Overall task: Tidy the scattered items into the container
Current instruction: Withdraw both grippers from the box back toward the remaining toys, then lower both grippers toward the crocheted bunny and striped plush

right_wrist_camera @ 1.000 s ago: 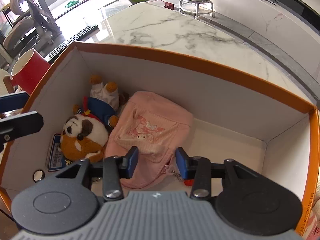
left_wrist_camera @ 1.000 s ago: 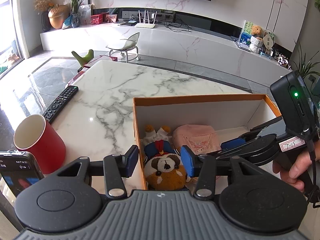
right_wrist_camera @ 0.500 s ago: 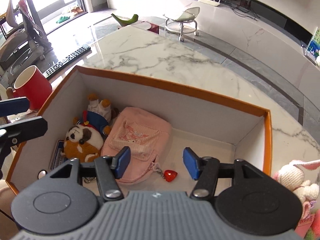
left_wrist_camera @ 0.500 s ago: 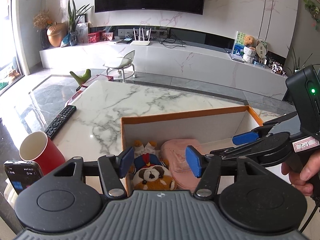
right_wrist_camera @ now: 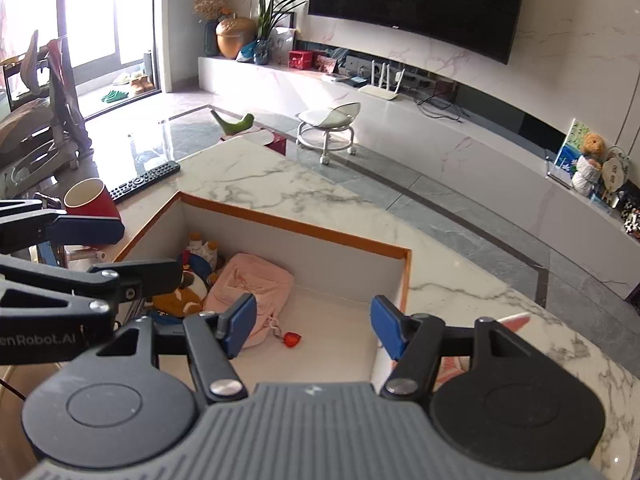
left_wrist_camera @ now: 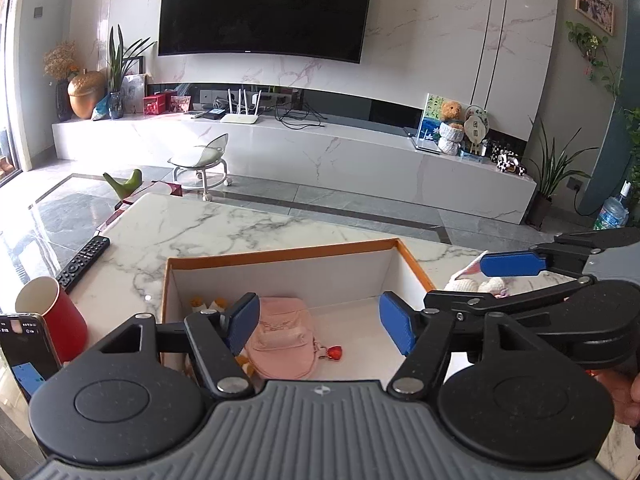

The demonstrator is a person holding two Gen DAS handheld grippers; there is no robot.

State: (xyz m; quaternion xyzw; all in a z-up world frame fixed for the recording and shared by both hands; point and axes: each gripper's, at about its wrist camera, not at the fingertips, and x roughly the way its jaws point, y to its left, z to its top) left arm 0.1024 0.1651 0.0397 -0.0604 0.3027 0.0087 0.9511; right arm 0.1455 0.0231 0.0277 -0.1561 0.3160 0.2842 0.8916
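The brown-and-white plush dog in a blue and red outfit [right_wrist_camera: 188, 288] is partly hidden: the left claw [left_wrist_camera: 320, 326] covers most of it in the left wrist view, and that claw's arm crosses it in the right wrist view. The white knitted rabbit toy with pink ears [left_wrist_camera: 476, 282] shows only in part behind the right claw's blue pad in the left view, and as 1 pink ear tip in the right view; it lies on the white marble tabletop [right_wrist_camera: 280, 184] just outside the box's right wall.

Inside the white cardboard box with an orange rim [left_wrist_camera: 280, 254] lie 2 items: the plush dog at the left and 1 pink fabric backpack [right_wrist_camera: 256, 284] beside it, touching, with 1 red heart charm [right_wrist_camera: 291, 339] on the box floor. Outside stand 1 red cup [right_wrist_camera: 90, 204] and 1 black remote control [right_wrist_camera: 144, 180].

Both claws are released and empty. Since 1 second ago, the right claw [right_wrist_camera: 314, 328] has lifted up out of the box and spread wider; the left claw has also risen and opened.
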